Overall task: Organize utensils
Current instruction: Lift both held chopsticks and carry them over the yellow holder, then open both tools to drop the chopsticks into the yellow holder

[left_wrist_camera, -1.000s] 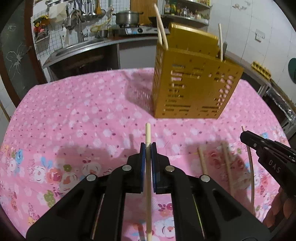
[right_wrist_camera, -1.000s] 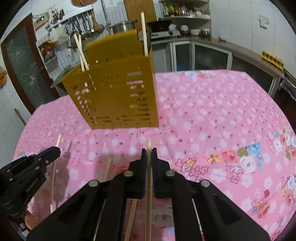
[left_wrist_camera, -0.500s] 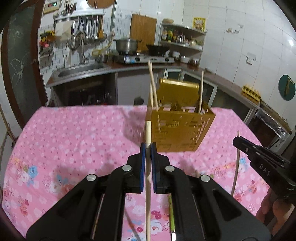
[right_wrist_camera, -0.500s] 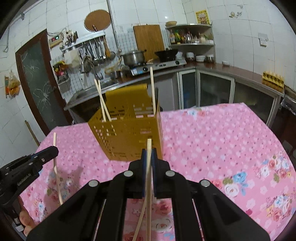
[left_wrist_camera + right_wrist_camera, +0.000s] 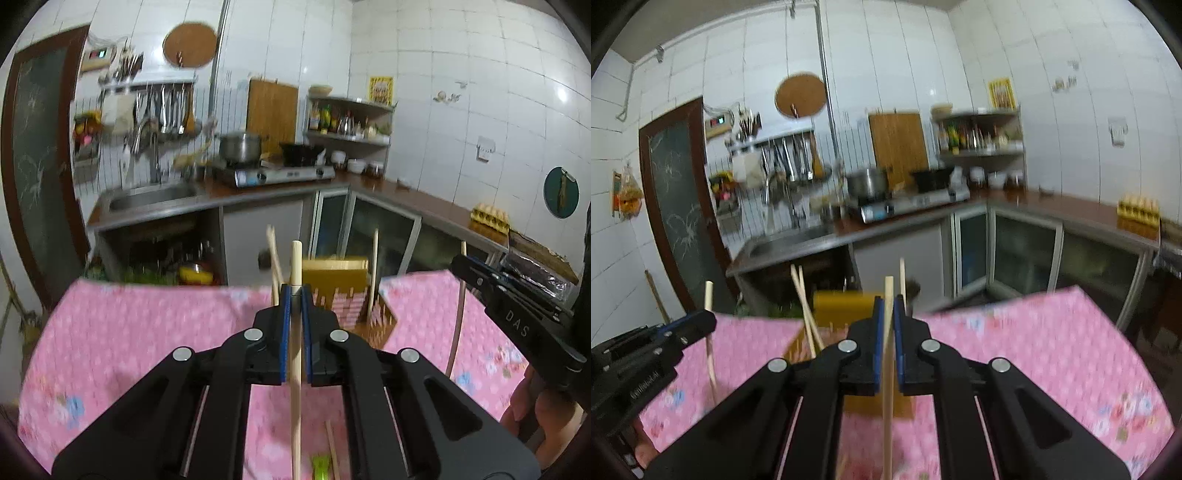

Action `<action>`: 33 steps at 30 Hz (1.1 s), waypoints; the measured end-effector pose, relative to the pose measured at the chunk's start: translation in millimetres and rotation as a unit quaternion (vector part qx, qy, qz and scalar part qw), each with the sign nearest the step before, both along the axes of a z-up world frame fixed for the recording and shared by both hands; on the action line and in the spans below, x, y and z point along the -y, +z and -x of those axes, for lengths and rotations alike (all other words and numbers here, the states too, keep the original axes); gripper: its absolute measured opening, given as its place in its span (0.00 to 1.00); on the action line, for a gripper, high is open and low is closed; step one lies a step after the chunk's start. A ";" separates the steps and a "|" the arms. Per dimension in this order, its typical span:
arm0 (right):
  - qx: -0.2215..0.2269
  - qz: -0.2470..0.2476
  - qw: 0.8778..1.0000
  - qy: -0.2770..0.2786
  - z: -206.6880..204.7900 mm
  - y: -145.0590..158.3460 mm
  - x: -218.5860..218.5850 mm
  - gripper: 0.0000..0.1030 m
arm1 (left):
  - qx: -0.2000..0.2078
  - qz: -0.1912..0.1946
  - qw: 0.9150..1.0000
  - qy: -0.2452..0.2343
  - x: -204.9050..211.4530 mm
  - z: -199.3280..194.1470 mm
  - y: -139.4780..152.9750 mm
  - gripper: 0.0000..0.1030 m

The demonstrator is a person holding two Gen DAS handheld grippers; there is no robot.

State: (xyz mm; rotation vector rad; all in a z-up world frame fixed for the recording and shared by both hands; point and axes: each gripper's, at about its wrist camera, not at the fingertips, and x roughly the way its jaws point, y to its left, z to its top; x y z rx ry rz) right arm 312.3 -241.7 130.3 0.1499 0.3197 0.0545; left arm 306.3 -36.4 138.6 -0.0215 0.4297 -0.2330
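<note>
**Both grippers loaded, chopsticks raised above the holder: drop-in is next**

Scene, big to small: table under a pink floral cloth (image 5: pixel 147 332), yellow perforated utensil holder (image 5: pixel 334 275) standing on it ahead of both cameras. Three chopsticks already stand in it, a crossed pair (image 5: pixel 805 306) on one side and a single one (image 5: pixel 375 273) on the other. At least one more stick (image 5: pixel 332 450) lies on the cloth under the left gripper. Frames are motion-blurred, so the compartment layout is unreadable.

Doing the step well (my read):
- Go one hand at a time; two sticks converging on one opening will clash.
- Get the lower tip over an open slot, clear of the standing sticks, before descending.
- Keep the stick near vertical, lower until the tip is inside the walls, then release. Dropping from height risks a bounce-out or tipping the holder.

Grippers:
- Left gripper (image 5: pixel 295 295): blue pads pressed on a chopstick (image 5: pixel 295 369), stick upright, top poking above the fingers.
- Right gripper (image 5: pixel 888 306): same, pinching its own chopstick (image 5: pixel 887 369) mid-length, roughly vertical.
</note>
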 end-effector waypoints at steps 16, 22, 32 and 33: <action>0.137 0.003 0.991 -0.004 -69.0 66.3 -7.3 0.05 | 0.120 0.051 0.991 0.008 26.3 -83.9 60.5 0.04; 0.143 0.004 0.990 -0.003 -89.2 49.3 -11.0 0.05 | 0.151 0.049 0.987 0.019 37.2 -108.9 50.9 0.04; 0.100 0.029 0.995 0.003 -108.7 -21.6 -15.4 0.05 | 0.061 0.053 0.996 0.023 28.4 -143.1 -38.5 0.04; 0.095 0.030 0.995 0.002 -108.4 -28.2 -15.0 0.05 | 0.057 0.049 0.997 0.024 27.3 -142.5 -44.1 0.04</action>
